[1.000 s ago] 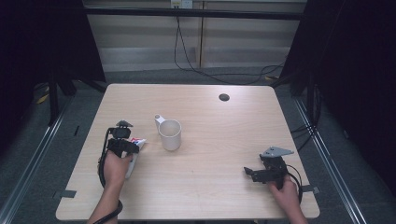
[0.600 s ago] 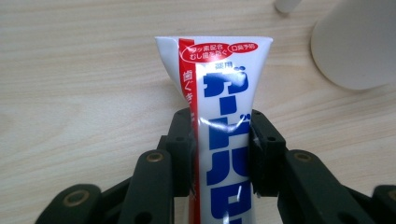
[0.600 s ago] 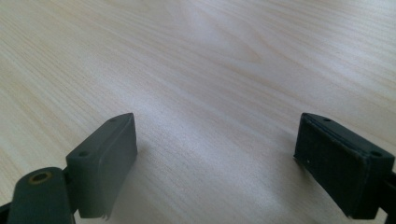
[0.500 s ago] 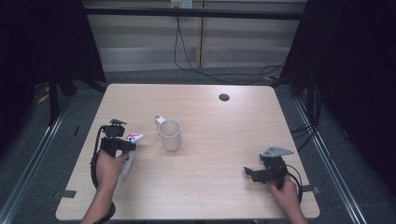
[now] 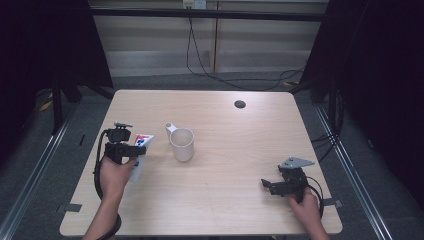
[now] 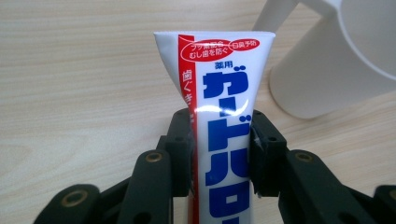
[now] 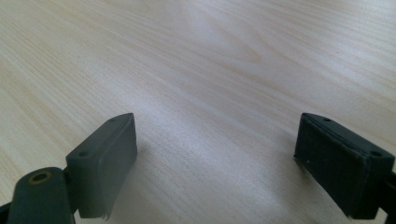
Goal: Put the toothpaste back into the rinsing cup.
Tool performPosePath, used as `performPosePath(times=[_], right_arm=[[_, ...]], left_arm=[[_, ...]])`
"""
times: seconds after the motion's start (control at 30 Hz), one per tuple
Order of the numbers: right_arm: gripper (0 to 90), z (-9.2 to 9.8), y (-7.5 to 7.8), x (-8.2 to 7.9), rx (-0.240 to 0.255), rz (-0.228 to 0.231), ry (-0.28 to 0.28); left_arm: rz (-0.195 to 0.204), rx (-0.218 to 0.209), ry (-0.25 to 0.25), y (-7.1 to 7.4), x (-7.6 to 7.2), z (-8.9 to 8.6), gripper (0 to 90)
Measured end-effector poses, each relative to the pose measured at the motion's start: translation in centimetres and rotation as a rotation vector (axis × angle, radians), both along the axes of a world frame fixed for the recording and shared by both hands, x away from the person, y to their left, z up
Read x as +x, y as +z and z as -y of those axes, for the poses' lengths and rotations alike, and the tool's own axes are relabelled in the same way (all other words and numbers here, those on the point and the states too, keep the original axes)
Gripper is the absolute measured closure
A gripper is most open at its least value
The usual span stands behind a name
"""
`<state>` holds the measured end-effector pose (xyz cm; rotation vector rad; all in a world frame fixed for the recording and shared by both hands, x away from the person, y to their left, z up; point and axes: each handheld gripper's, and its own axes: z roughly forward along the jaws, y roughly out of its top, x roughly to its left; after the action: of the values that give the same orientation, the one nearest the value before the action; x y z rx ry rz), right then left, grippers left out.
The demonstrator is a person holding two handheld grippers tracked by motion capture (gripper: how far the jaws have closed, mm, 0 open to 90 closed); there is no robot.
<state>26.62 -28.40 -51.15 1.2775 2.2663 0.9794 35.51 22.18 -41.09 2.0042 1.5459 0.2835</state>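
Now: left gripper (image 5: 131, 150) clamped on toothpaste tube (image 6: 224, 116), just left of white cup (image 5: 182, 144).
Keep squeeze steady, tilt crimped end over cup rim before lowering; right gripper (image 5: 272, 186) idle, jaws apart.

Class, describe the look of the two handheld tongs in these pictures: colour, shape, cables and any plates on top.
Both tongs are black, each with two flat rectangular jaws on pivoting links with brass-coloured rivets. The left tongs trail a black cable that loops beside the forearm. The right tongs carry a grey three-cornered plate on top and a black cable. No sleeves show.
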Motion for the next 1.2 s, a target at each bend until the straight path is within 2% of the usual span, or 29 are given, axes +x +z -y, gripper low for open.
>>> performPosePath(times=[0.17,0.23,0.43,0.6,0.73,0.9,1.2], right_arm=[[12.4,0.0,0.0,0.0,0.000,0.000,0.000],[12.4,0.0,0.0,0.0,0.000,-0.001,0.000],[12.4,0.0,0.0,0.0,0.000,0.000,0.000],[12.4,0.0,0.0,0.0,0.000,0.000,0.000],[12.4,0.0,0.0,0.0,0.000,-0.002,-0.002],[12.4,0.0,0.0,0.0,0.000,-0.002,-0.002],[12.4,0.0,0.0,0.0,0.000,-0.003,-0.002]], left_arm=[[0.032,-0.014,-0.016,0.9,-0.2,0.2,66.1],[0.044,-0.007,-0.022,1.3,-0.2,0.3,66.1],[0.058,-0.015,-0.037,2.0,-0.1,0.5,66.1],[0.067,-0.039,-0.039,2.7,-0.1,0.7,66.2],[0.089,-0.048,-0.049,3.5,0.0,1.0,66.3],[0.095,-0.056,-0.054,4.0,0.1,1.3,66.3],[0.128,-0.075,-0.054,5.1,0.2,1.4,66.4]])
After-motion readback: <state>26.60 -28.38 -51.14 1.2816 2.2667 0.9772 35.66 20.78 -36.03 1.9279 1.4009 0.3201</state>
